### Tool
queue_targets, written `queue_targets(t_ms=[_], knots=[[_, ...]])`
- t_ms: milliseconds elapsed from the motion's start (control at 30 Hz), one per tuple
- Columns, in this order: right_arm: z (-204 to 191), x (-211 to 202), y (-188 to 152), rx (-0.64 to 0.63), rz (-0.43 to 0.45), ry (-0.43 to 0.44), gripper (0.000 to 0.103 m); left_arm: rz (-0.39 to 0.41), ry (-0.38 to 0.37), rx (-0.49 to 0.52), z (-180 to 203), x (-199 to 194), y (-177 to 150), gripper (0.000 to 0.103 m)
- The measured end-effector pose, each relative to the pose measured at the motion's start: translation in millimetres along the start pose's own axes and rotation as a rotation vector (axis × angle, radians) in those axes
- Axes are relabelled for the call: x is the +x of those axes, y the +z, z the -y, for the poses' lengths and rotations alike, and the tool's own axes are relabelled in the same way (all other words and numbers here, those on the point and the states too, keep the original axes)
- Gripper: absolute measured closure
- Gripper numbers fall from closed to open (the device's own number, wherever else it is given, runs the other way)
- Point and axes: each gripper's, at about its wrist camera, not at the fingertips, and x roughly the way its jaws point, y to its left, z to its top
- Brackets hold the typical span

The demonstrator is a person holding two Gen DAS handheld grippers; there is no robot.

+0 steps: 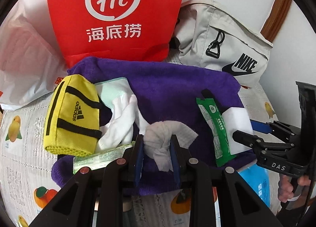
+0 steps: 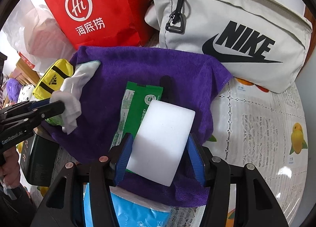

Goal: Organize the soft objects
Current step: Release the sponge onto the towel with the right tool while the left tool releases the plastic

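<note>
Left gripper grips a knotted white cloth; right gripper clamps a white sponge block, both apparently gathered over the purple towel.

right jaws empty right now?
No. In the right wrist view the right gripper has the white sponge block between its blue pads, above the purple towel.

A: What can't you make out?
B: The blue packet under the right tongs runs off the bottom edge, its print blurred.
A: And beyond the tongs?
B: The red bag is cut off at the top, and the purple towel covers most of the counter.
</note>
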Motion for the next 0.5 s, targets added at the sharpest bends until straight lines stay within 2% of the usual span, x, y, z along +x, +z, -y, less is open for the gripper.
queue_targets(t_ms=[367, 467, 500], knots=[[-2.8, 2.7, 0.9, -0.017, 0.002, 0.016, 0.045, -0.009, -0.01, -0.009, -2.7, 8.9, 9.5, 0.078], [-5.5, 2.7, 1.3, -0.03, 0.005, 0.015, 0.042, -0.017, -0.019, -0.004, -0.8, 8.7, 11.1, 0.07], [-5.7, 2.4, 1.8, -0.032, 0.004, 0.019, 0.039, -0.016, -0.027, -0.005, -0.4, 7.9, 11.3, 0.062]])
